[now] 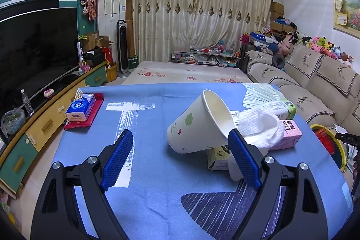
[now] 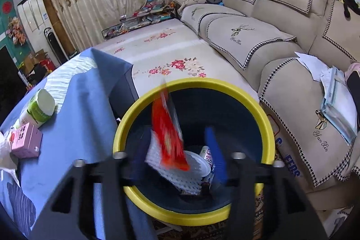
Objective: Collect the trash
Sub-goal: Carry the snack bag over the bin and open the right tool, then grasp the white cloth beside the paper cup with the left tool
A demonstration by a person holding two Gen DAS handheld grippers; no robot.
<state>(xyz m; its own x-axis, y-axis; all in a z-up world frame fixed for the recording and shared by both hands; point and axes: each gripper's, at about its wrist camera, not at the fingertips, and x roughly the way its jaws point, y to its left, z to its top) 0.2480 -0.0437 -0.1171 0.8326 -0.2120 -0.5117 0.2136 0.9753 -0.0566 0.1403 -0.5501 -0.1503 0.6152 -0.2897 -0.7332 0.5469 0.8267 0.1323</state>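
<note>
- Progress: the task is partly done, judging by contents. The round dark bin with the yellow rim sits directly below and ahead of the right gripper and already holds a white textured paper towel, a white disposable lid or plate and a small printed container.
- Current item: a red-and-orange plastic wrapper is between the right gripper's blue fingers, over the bin opening. It is motion-blurred; it appears to be free of the pads, but contact with the left-hand pad cannot be ruled out.
- Right gripper: jaws stand partly apart over the bin, with neither pad visibly pressing the wrapper.
- Left gripper: jaws spread wide, holding nothing, poised over the blue patterned tablecloth.
- Remaining, ahead of the left gripper: a white paper cup with green leaf print, tilted on its side and just beyond the right-hand finger; a crumpled white paper towel beside that finger; a small yellow-green carton under the cup; a pink milk carton; a white bottle with a green label farther off to the right.
- Left of the gripper, farther away: a blue tissue pack on a red pouch; whether these count as trash cannot be told.
</note>
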